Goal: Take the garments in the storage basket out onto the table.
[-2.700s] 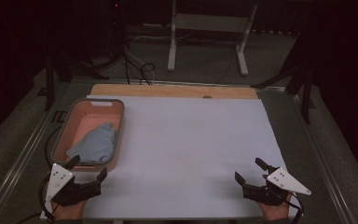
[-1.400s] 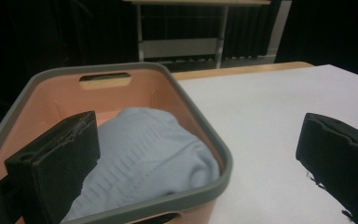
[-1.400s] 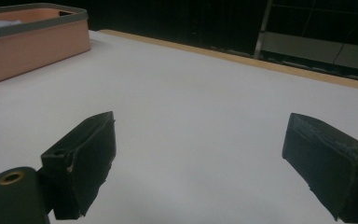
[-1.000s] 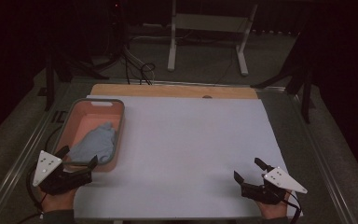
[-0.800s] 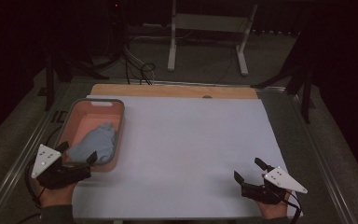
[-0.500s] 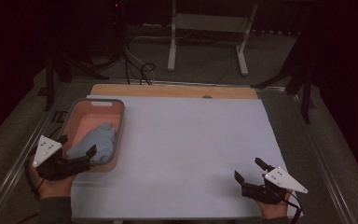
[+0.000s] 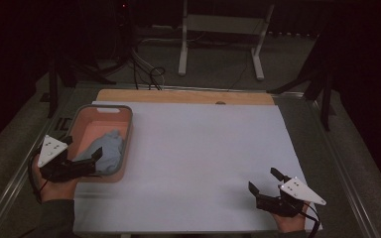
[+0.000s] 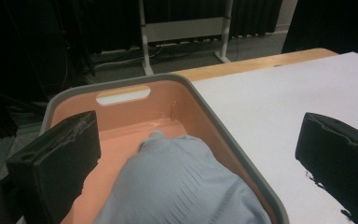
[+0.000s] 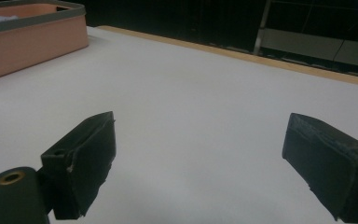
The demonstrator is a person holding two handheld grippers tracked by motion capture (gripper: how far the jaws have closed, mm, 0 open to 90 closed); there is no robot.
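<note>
Left tool (image 7: 82,159), jaws wide, over cloth (image 7: 106,148) in bin (image 7: 124,130)

Basin (image 8: 242,161): smooth moulded plastic, salmon walls with a slight sheen on the inner floor, topped by a matt grey rim. Cloth (image 8: 182,186): soft pale blue-grey fabric, matt, with fine ribbed lines across its surface. Table cover (image 7: 203,148): smooth, matt white sheet, paper-like, without visible texture. Table edge (image 7: 178,95): light wood, satin finish. Left gripper (image 8: 200,163) and right gripper (image 9: 205,163): jaws faced with matt black pads, foam- or rubber-like, rough and chipped along the edges. Grey plate (image 7: 51,149) on the left gripper: flat, matt, hard-looking.
</note>
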